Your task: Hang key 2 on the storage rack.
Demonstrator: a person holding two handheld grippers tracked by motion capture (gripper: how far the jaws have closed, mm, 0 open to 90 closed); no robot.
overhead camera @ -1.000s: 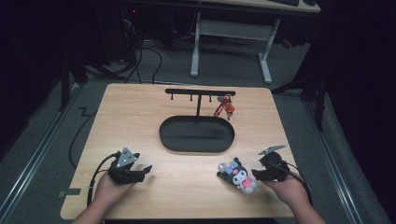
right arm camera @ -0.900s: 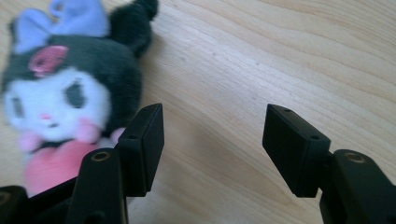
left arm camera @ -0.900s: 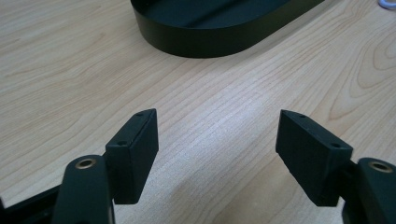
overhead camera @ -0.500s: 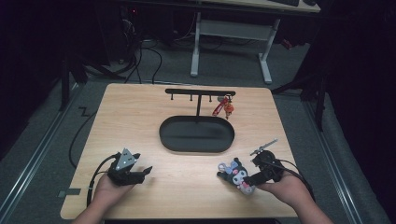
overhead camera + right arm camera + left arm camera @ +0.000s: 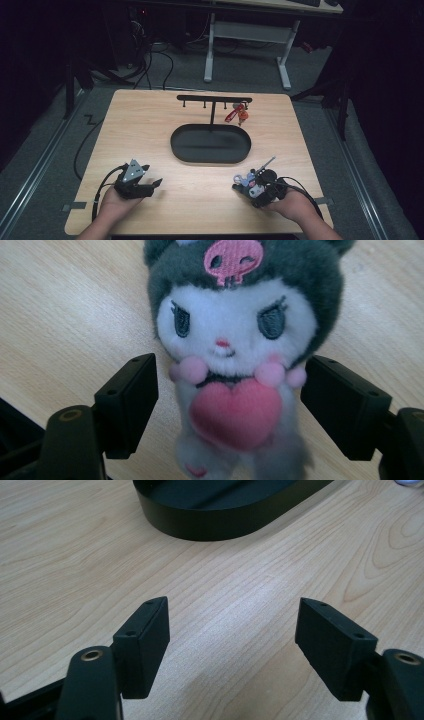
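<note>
The right tool (image 5: 250, 189) sits at the desk's (image 5: 150, 130) near right corner, held in the person's right hand (image 5: 295, 205). In the right gripper view its two jaws are spread wide, one on each side of a single plush (image 5: 232, 345) that lies face up on the wood between them; neither jaw touches it. The plush has a dark grey hood with a pink skull mark, a white face and one pink heart on its front. In the high view it shows as a small grey and pink shape (image 5: 246, 183) at the tool's tip.

The left tool (image 5: 145, 186) rests at the near left, in the left hand (image 5: 116, 205). Its two jaws are also spread apart, over bare wood, pointing toward the tray.

One black oval tray (image 5: 210, 144) lies mid-desk, empty. Behind it stands one black rack (image 5: 214, 98), a crossbar on a post with several small pegs. One red keychain (image 5: 235, 114) hangs from a peg near the bar's right end.
</note>
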